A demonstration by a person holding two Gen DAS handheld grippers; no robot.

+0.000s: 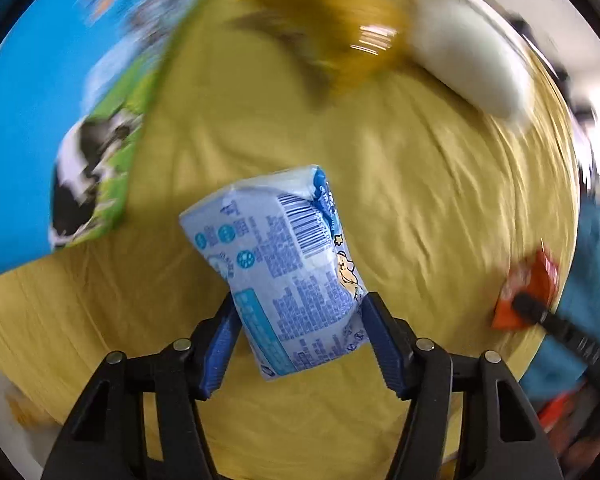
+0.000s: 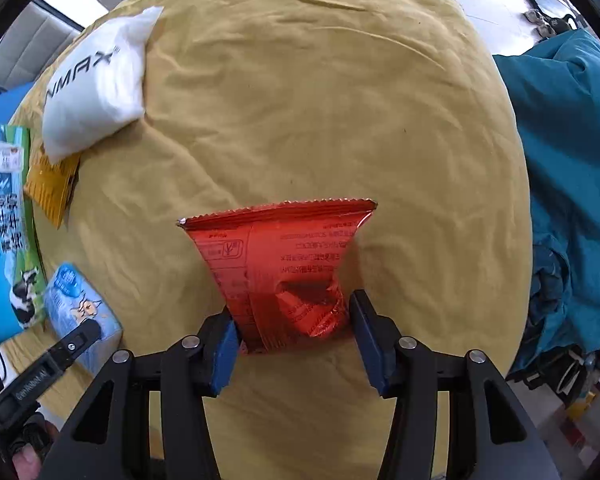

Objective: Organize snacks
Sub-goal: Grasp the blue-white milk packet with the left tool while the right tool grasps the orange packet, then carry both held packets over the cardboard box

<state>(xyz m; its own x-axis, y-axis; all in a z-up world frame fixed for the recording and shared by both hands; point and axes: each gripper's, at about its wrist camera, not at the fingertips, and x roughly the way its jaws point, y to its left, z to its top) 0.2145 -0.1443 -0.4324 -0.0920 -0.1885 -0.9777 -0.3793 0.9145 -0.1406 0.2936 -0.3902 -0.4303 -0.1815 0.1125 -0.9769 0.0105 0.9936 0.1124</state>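
In the left wrist view a light blue snack pack (image 1: 284,256) with a barcode and small print lies on the yellow cloth (image 1: 420,184). My left gripper (image 1: 298,316) is shut on its near end, both blue pads pressing its sides. The right wrist view shows a red foil packet (image 2: 276,256), its near end crumpled between the pads of my right gripper (image 2: 294,320), which is shut on it. Each gripper also shows in the other's view: the right one on the red packet (image 1: 520,292), and a left finger on the blue pack (image 2: 80,304).
A blue and green carton with a cow picture (image 2: 8,220) lies at the cloth's left edge. A white pouch (image 2: 96,76) rests partly on a yellow packet (image 2: 52,188) at the far left. Teal fabric (image 2: 572,160) is bunched along the right side.
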